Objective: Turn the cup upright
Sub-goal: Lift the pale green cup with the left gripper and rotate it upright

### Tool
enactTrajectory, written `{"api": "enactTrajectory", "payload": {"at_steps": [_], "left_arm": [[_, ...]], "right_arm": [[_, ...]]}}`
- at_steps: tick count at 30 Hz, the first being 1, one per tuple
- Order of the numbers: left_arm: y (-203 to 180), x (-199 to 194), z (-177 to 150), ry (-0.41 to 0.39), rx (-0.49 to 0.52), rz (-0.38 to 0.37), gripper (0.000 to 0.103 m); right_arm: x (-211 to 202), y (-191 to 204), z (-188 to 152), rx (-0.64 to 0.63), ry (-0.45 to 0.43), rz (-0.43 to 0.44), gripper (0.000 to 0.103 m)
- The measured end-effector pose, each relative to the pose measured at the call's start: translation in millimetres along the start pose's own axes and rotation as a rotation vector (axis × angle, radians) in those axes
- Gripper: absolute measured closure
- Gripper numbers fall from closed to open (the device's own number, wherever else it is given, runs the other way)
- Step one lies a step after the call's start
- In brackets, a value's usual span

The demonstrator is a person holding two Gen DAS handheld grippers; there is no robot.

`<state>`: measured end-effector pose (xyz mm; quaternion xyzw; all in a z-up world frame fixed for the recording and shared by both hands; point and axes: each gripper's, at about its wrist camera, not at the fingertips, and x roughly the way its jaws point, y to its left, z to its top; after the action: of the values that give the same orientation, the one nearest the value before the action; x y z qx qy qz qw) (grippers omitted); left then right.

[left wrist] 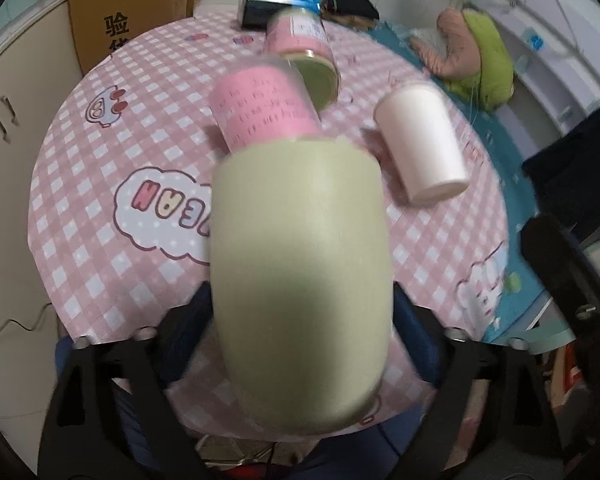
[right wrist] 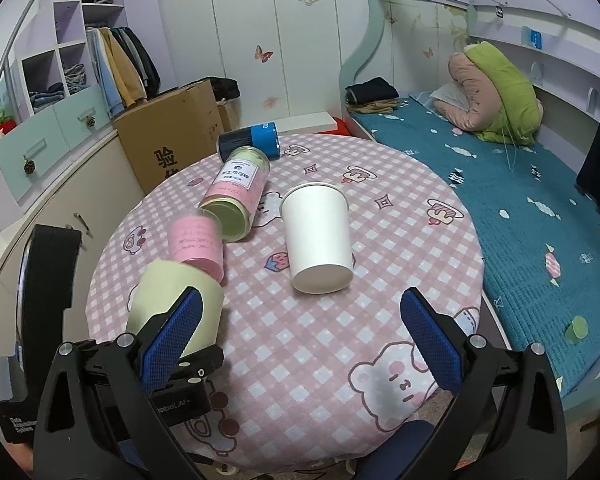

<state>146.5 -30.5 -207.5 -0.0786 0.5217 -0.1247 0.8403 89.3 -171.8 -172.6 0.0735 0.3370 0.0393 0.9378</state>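
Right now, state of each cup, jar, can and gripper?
Green cup: held off the table, tilted.
White cup: lying on its side.
Pink jar: tipped over.
Labelled jar: on its side.
Blue can: on its side.
Left gripper: shut on cup.
Right gripper: open, empty.

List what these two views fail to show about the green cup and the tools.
- Green cup mouth: unseen in the left wrist view, blurred and facing away.
- Left tool fingertips: hidden behind the cup in its own view.
- Cup's lower part: right wrist view, covered by the right tool finger.
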Motion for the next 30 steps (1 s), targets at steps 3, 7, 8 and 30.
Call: {"api": "enactTrajectory", "payload": {"at_steps": [3,7,8,30], "left_arm": [[5.3,-12.2,0.2,-0.021,-0.028,-0.05,0.01],[16.7,-32.0,-5.4,-0.05,-0.039,-0.047,0.01],[19.6,-37.7,-6.5,-0.063,-0.041,-0.041,0.01],[98.9,-82.1,-6.1,-0.243,-0.054,0.241,0.009]], "right_arm": [[-2.9,1.3,1.0,0.003,-0.006,0.014,0.007],[-13.5,7.6,4.1,0.001,-0.033,0.037,0.007],[-14.7,9.5,4.4,-0.001,-0.034,0.043,0.007],[32.3,73.6,6.5,-0.018,0.126,0.139,0.007]]}}
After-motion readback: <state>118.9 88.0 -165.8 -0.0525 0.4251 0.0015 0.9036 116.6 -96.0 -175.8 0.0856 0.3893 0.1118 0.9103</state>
